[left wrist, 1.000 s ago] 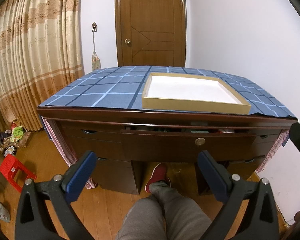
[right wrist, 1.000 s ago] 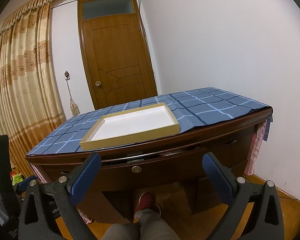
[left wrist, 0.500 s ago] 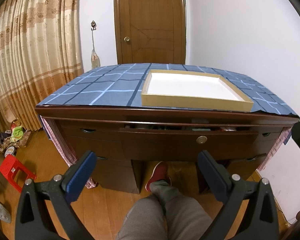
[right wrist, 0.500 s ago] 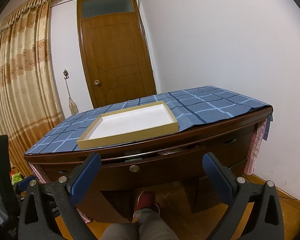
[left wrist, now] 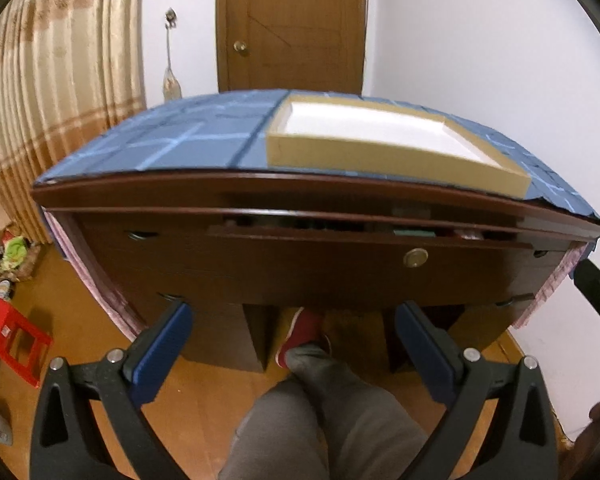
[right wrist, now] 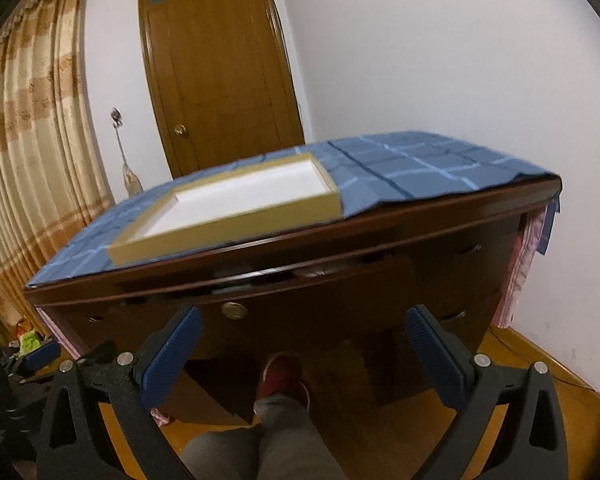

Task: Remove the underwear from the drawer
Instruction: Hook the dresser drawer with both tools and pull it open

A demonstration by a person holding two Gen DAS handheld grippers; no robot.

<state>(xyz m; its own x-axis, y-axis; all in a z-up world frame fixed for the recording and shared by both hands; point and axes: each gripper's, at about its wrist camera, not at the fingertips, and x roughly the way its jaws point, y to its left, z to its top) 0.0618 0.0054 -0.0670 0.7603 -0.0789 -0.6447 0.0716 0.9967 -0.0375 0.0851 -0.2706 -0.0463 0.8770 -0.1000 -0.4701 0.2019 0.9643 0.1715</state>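
A dark wooden desk has a middle drawer (left wrist: 340, 264) (right wrist: 312, 300) pulled out a crack, with a round brass lock (left wrist: 416, 258) (right wrist: 234, 311) on its front. Through the gap I glimpse bits of green and pink items (left wrist: 414, 233) (right wrist: 320, 270); no underwear can be made out. My left gripper (left wrist: 292, 320) is open with nothing between its blue pads, just below the drawer front. My right gripper (right wrist: 302, 324) is open too, close under the drawer front.
A shallow cardboard tray (left wrist: 380, 148) (right wrist: 236, 208) with a white inside lies on the blue checked cloth (left wrist: 188, 140) (right wrist: 420, 168). A person's grey-trousered leg (left wrist: 324, 412) and red shoe (left wrist: 300, 336) reach under the desk. A red stool (left wrist: 12, 340) stands left; curtains and a door behind.
Both grippers have moved forward and lower, close to the drawer front; the desk now fills the views. Both stay open.
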